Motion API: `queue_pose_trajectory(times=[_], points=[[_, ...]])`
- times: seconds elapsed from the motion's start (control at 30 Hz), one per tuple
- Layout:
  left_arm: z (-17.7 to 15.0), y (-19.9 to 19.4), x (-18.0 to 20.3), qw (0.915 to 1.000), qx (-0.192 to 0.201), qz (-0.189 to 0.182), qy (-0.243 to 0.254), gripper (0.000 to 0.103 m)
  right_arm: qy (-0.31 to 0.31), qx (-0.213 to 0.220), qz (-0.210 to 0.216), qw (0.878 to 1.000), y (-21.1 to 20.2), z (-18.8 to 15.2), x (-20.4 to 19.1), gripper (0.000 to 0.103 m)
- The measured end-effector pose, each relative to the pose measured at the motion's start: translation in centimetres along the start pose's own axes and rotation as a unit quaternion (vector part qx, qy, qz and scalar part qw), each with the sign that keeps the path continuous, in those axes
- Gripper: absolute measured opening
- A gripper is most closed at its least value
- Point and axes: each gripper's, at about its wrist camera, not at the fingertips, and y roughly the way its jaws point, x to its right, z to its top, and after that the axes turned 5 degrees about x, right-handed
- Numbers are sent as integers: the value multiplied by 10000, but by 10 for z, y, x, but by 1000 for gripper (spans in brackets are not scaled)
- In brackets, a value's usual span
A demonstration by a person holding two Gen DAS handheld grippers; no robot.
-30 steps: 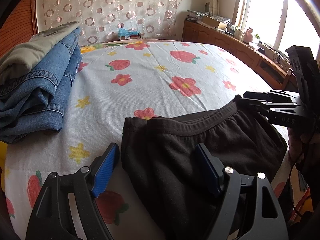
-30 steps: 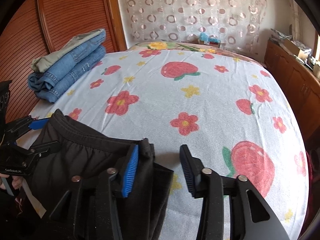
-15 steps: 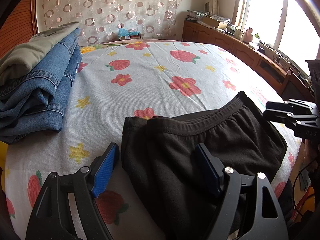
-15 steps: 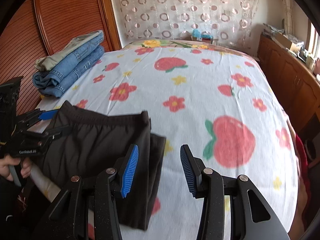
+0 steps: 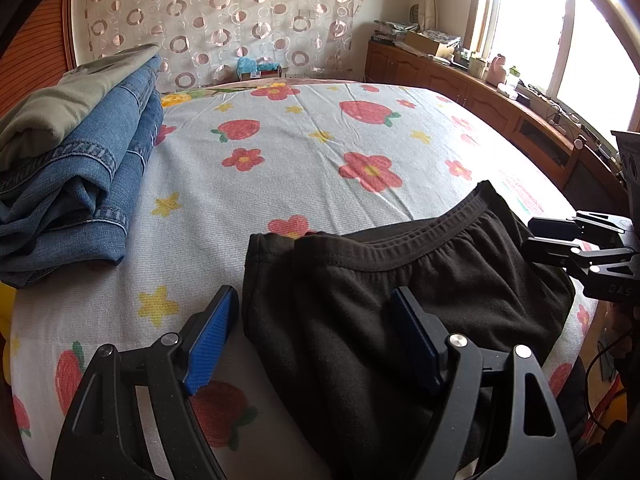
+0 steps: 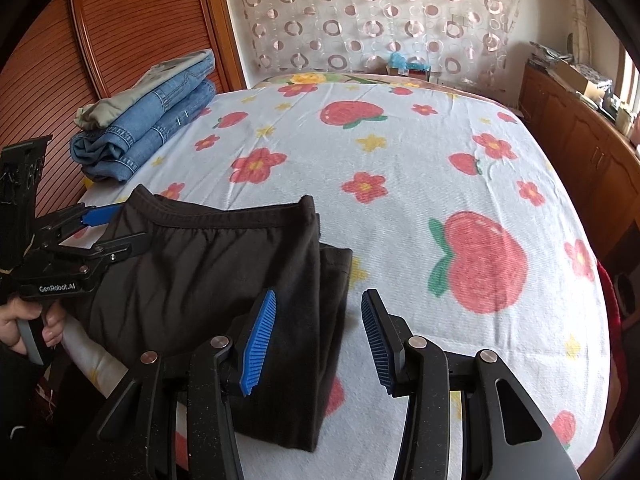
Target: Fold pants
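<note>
The black pants [image 5: 384,304] lie folded on the flowered bed sheet [image 5: 304,168], waistband toward the far side; they also show in the right wrist view [image 6: 216,280]. My left gripper [image 5: 316,340] is open and empty, its fingers astride the pants' left edge; in the right wrist view it [image 6: 108,232] sits at the pants' left end. My right gripper [image 6: 316,344] is open and empty, over the pants' right edge; in the left wrist view it [image 5: 556,238] hovers at the pants' right end.
A stack of folded jeans topped by khaki pants [image 5: 76,152] sits at the bed's left side [image 6: 148,120]. A wooden cabinet [image 5: 480,92] runs along the right wall under a window. A wooden wardrobe door [image 6: 120,40] stands at left.
My right gripper has let go of the pants' waistband and drawn back toward the near edge. The pants now lie flat and folded. My left gripper has stayed in place.
</note>
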Motion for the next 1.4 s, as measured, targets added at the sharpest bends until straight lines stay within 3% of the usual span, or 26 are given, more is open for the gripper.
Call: queue_pose_trajectory(times=[0.27, 0.53, 0.77, 1.07, 1.23, 1.4], points=[[0, 0, 0, 10000, 0, 1, 1, 79, -124, 55, -90, 9999, 8, -1, -6, 49], [0, 0, 0, 10000, 1, 3, 2, 79, -133, 93, -164, 9997, 6, -6, -13, 67], [0, 0, 0, 10000, 5, 7, 2, 79, -197, -8, -305, 9993, 6, -7, -18, 72], [2, -3, -7, 9997, -25, -148, -188, 79, -85, -3, -164, 9998, 5, -4, -8, 72], [5, -13, -16, 9990, 141, -201, -365, 78, -15, 21, -143, 9999, 6, -1, -2, 61], [11, -12, -27, 9980, 192, -285, -530, 63, 41, 50, -82, 9999, 9, 4, 2, 53]])
